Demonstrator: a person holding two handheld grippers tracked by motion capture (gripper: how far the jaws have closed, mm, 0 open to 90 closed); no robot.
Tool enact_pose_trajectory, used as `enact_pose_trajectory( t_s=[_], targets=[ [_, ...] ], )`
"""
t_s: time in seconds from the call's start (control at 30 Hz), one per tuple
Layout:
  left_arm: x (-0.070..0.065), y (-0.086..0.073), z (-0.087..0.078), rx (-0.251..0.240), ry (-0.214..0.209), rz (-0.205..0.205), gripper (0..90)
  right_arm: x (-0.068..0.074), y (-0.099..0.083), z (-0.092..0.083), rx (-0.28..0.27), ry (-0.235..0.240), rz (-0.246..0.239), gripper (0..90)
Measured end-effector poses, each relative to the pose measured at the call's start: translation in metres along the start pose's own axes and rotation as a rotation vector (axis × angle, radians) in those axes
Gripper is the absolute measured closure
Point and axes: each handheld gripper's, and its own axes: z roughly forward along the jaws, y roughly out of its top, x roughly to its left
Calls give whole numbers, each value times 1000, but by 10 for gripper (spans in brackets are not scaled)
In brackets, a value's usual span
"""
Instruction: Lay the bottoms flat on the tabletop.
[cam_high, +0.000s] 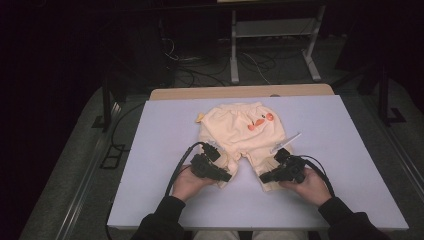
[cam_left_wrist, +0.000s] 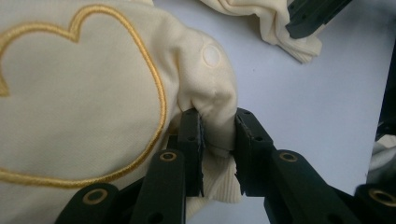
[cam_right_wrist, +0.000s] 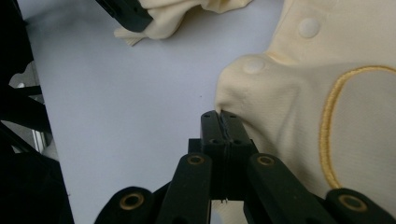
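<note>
Cream baby shorts (cam_high: 235, 132) with an orange motif (cam_high: 261, 122) lie flat on the white table (cam_high: 330, 150), legs toward me. My left gripper (cam_high: 225, 175) is at the left leg's hem. In the left gripper view its jaws (cam_left_wrist: 217, 116) pinch a bunched fold of the shorts (cam_left_wrist: 84, 93) beside a snap button (cam_left_wrist: 211, 56). My right gripper (cam_high: 265, 177) holds the right leg's hem. In the right gripper view its jaws (cam_right_wrist: 221, 114) are pressed together on the fabric edge of the shorts (cam_right_wrist: 289, 93) below a snap (cam_right_wrist: 253, 65). Gold stitching curves across both legs.
A thin white tag (cam_high: 286, 141) sticks out at the shorts' right side. The table's wooden far edge (cam_high: 240, 92) lies beyond the garment. Cables and a white metal frame (cam_high: 272, 40) are on the floor behind. Bare tabletop surrounds the shorts.
</note>
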Motion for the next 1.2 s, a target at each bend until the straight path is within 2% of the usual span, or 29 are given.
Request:
enact_pose_trajectory(
  t_s=[0.13,0.23,0.3,0.4,0.53,0.63,0.73,0.87,1.0,1.2],
  targets=[
    [1,-2,-2,-20,-15,1,685,-1,-1,1,-6,18,25,869],
    [2,-4,-7,-47,-39,-16,615,-2,-3,0,-20,46,43,809],
    [1,-6,-11,-55,-45,-18,555,0,-4,-2,-30,42,50,769],
    [-1,-11,-20,-87,-29,-13,474,3,-6,-6,-58,20,30,693],
    [0,-19,-37,-166,24,-34,384,7,-9,-12,-92,4,28,600],
    [5,-27,-51,-235,43,-79,350,8,-12,-19,-127,-1,37,513],
    [12,-38,-59,-271,57,-119,330,7,-15,-29,-170,-10,52,433],
    [18,-50,-65,-285,71,-164,329,4,-22,-43,-227,-29,85,341],
    [23,-56,-65,-276,66,-206,329,-1,-31,-57,-265,-86,121,238],
    [28,-59,-57,-252,60,-246,329,-11,-48,-71,-277,-114,172,165]
  ],
)
